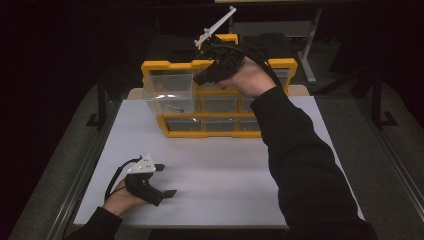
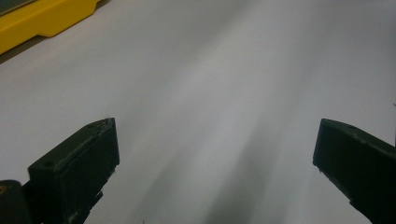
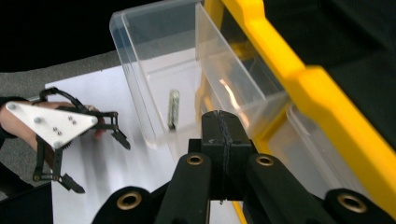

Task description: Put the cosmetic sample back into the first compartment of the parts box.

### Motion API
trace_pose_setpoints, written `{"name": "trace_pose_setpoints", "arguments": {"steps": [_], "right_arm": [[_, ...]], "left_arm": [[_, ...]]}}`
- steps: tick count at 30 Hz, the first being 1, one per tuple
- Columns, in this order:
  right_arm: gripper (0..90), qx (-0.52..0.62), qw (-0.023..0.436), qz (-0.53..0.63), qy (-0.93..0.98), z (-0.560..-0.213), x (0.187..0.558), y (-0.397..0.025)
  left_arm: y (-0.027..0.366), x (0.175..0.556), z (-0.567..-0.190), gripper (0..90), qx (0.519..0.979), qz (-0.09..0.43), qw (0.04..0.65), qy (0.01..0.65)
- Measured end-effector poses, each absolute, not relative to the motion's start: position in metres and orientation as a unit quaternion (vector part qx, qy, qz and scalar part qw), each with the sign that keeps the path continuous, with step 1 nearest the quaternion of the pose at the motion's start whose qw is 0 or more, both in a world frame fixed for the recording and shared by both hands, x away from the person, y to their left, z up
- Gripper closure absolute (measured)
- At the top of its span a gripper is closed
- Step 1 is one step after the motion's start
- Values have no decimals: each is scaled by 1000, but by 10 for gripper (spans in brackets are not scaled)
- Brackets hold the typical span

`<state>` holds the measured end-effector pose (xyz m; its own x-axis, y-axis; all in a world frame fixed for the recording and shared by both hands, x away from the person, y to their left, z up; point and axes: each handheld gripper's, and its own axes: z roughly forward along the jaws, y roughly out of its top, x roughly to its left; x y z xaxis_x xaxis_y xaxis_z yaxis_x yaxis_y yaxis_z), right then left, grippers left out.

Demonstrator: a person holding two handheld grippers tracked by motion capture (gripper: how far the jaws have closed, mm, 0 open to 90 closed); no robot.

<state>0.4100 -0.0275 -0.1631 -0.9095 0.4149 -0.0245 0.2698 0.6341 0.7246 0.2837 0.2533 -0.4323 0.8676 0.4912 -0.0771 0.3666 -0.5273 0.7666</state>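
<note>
A yellow organizer (image 1: 210, 134) with clear drawers stands at the back of the white table (image 1: 225, 170). Its upper left drawer (image 1: 167, 92) is pulled out and holds a small slim metallic piece (image 1: 175, 107). My right gripper (image 1: 198, 79) hangs above the organizer's top, tilted down toward that drawer. In the right gripper view its jaws (image 3: 224, 122) are shut with nothing seen between them, just right of the open drawer (image 3: 159, 70) and the piece (image 3: 173, 109). My left gripper (image 1: 166, 180) rests on the table near the front left, open and empty (image 2: 215, 154).
More clear drawers (image 1: 220, 105) sit closed in the organizer's rows. A yellow corner of the organizer (image 2: 42, 21) appears at the top left of the left gripper view. Bare white table (image 2: 210, 84) spreads between the organizer and the front edge. Dark floor surrounds the table.
</note>
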Motion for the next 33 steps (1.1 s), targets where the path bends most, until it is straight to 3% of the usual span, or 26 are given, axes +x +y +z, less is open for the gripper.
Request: {"name": "trace_pose_setpoints", "arguments": {"steps": [3,8,11,12,27,33], "right_arm": [[864,194,95,384,898,-168,409,-34],[682,205,106,389,892,-180,408,-45],[634,210,107,390,890,-186,408,-49],[572,215,109,393,887,-194,406,-56],[322,223,105,405,880,-252,386,-85],[275,238,99,424,868,-278,377,-97]], "left_arm": [[253,284,-433,0,870,73,420,248],[253,284,-433,0,869,73,420,251],[253,284,-433,0,869,72,420,250],[253,284,-434,0,870,72,420,249],[253,284,-435,0,871,70,419,248],[253,284,-435,0,871,71,419,248]]}}
